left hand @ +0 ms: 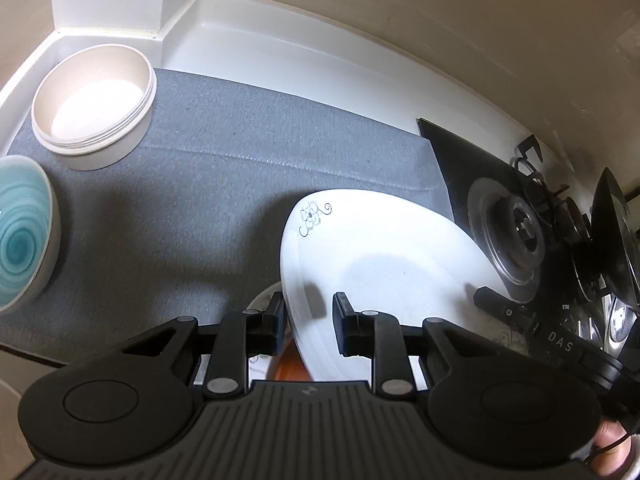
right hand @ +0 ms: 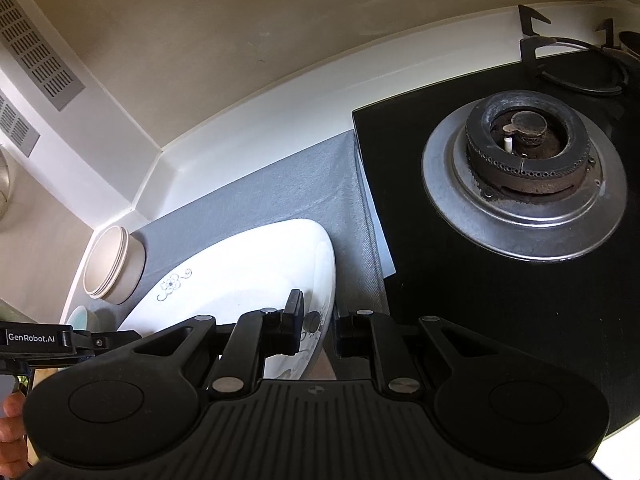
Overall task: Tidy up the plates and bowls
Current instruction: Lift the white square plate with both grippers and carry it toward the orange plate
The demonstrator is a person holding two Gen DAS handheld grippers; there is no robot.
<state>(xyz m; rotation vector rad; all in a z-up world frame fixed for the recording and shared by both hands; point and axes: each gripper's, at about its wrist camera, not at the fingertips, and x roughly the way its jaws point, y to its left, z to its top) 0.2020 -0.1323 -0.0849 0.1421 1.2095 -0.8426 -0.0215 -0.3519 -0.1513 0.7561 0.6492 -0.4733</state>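
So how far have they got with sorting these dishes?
Partway, it seems. Already set on the grey mat: a stack of cream bowls and a teal bowl beside it. In hand: both tongs, left and right, grip opposite edges of the white flowered plate, lifted at a tilt. Left: setting it down; another dish shows beneath it.

White oval plate with a grey flower motif near one end, tilted and lifted off the grey mat, its opposite rims pinched. Far left: cream straight-walled bowl, upright and empty. Near left: bowl with a turquoise spiral interior, upright. Beneath the plate, another dish, largely hidden.
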